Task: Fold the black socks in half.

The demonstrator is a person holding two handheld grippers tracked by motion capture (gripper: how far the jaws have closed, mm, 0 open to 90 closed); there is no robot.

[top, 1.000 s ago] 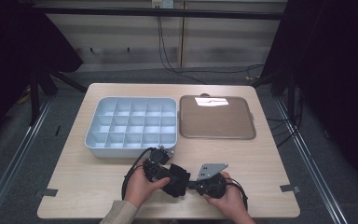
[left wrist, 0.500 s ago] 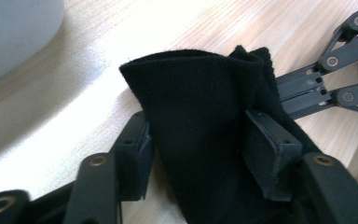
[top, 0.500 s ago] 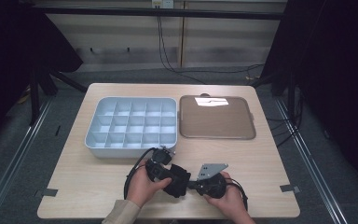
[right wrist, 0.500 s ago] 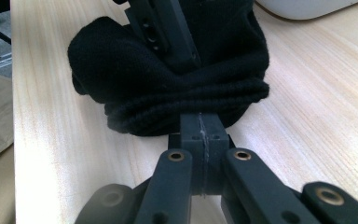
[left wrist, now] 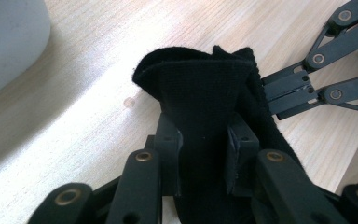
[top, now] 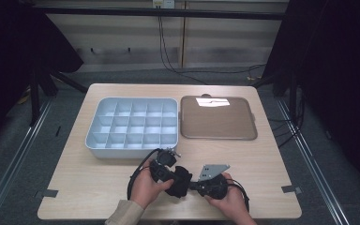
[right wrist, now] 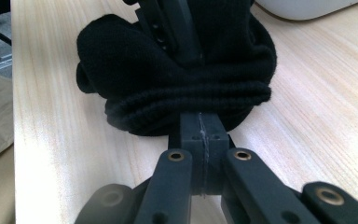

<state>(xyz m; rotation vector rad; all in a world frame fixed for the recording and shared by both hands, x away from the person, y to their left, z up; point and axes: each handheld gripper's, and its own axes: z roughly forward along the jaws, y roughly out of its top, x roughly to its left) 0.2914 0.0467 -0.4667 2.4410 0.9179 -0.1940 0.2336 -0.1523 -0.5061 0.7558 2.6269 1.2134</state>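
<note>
- The left gripper [left wrist: 204, 140] has just been closing on the black sock [left wrist: 205, 88].
- The right gripper [right wrist: 200, 133] pinches the sock's edge, above the bench [top: 98, 183].

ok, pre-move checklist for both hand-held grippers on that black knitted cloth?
1. Left hand-held gripper on the black knitted cloth bundle: its jaws have just been closing and the pads press on a fold. Ok.
2. Right hand-held gripper on the cloth: jaws together, whether the edge is pinched cannot tell.
3. Cloth resting on the light wooden table: ok.
4. Grey plastic compartment tray apart from the bundle: ok.
5. Brown flat square tray apart from both hands: ok.
</note>
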